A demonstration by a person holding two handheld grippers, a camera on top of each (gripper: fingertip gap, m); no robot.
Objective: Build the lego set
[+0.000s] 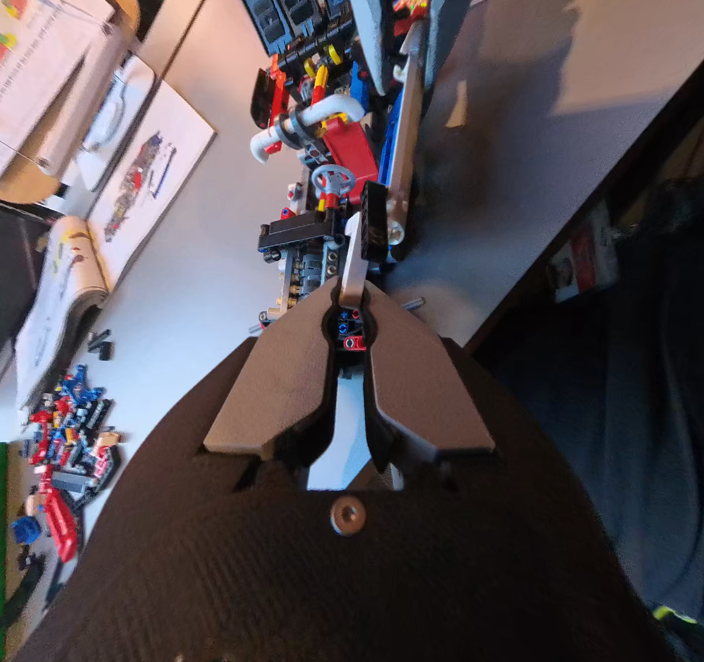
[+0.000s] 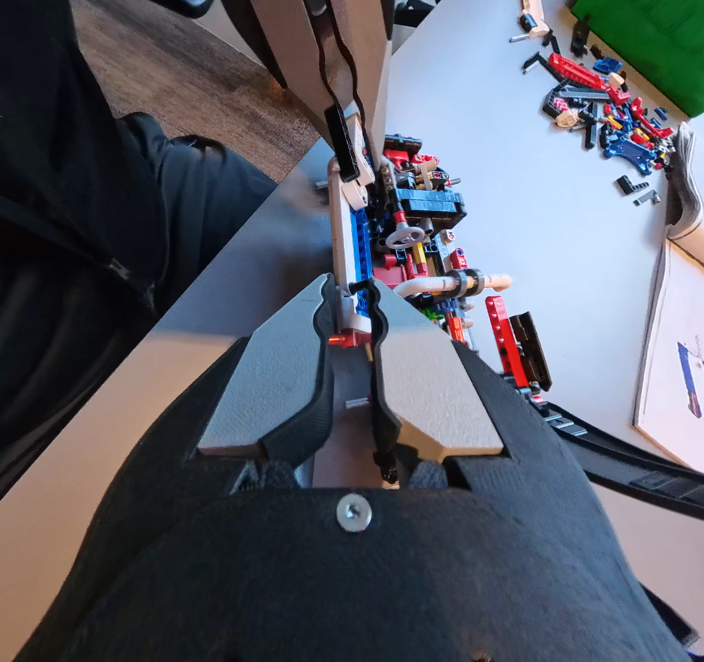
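we find the lego model (image 1: 327, 171) lying on the white table (image 1: 213, 247), near its edge. the left gripper (image 1: 352, 293) is clamped on a white panel at one end; the right gripper (image 2: 352, 293) is clamped on the model's white-and-blue side at the opposite end. loose pieces (image 2: 617, 110) lie well apart.

Black claw (image 2: 352, 293), grey fingers (image 2: 266, 388), silver screw (image 2: 353, 511)

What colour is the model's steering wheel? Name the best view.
Light grey steering wheel, on a red-and-yellow column; clearest in the left wrist view.
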